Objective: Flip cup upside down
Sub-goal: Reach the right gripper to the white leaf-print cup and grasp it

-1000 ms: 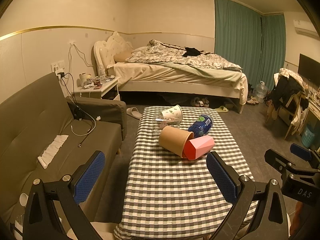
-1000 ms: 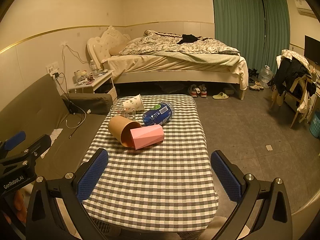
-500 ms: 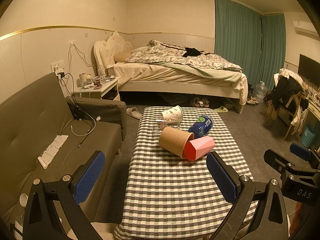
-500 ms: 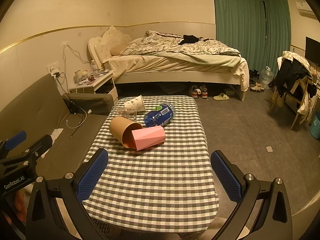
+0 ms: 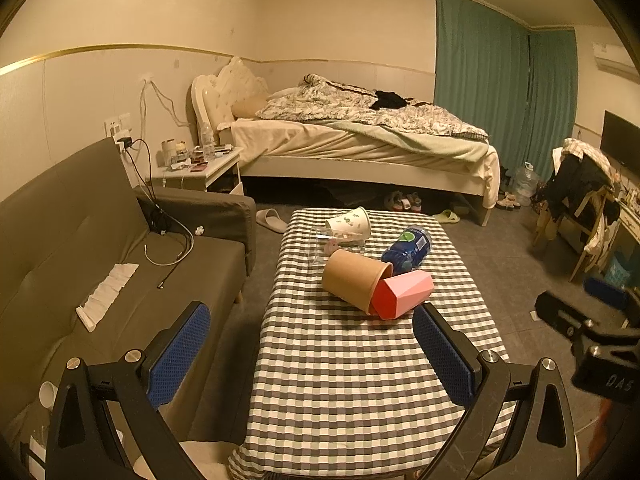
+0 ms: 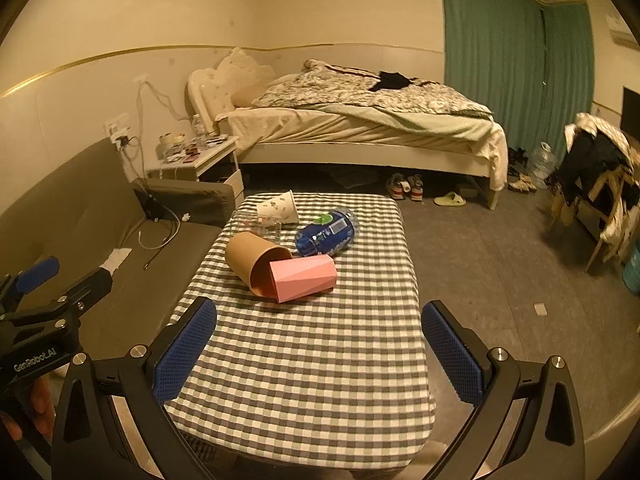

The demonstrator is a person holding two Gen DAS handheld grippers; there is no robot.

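Several cups lie on their sides on the checkered table (image 5: pixel 352 380) (image 6: pixel 320 360). A brown paper cup (image 5: pixel 354 280) (image 6: pixel 252 258) touches a pink faceted cup (image 5: pixel 402 294) (image 6: pixel 304 278). Behind them lie a blue cup (image 5: pixel 406 250) (image 6: pixel 326 236), a clear glass (image 5: pixel 332 240) (image 6: pixel 256 226) and a white patterned paper cup (image 5: pixel 350 222) (image 6: pixel 280 210). My left gripper (image 5: pixel 310 354) is open and empty over the table's near end. My right gripper (image 6: pixel 320 354) is open and empty there too, well short of the cups.
A grey sofa (image 5: pixel 100 260) runs along the table's left side with cables and a tissue on it. A bed (image 5: pixel 360 144) and nightstand (image 5: pixel 200 168) stand behind. A chair with clothes (image 5: pixel 580 200) is at the right. Bare floor (image 6: pixel 500 260) lies right of the table.
Both grippers have drifted slightly forward toward the table; the cups have not moved.
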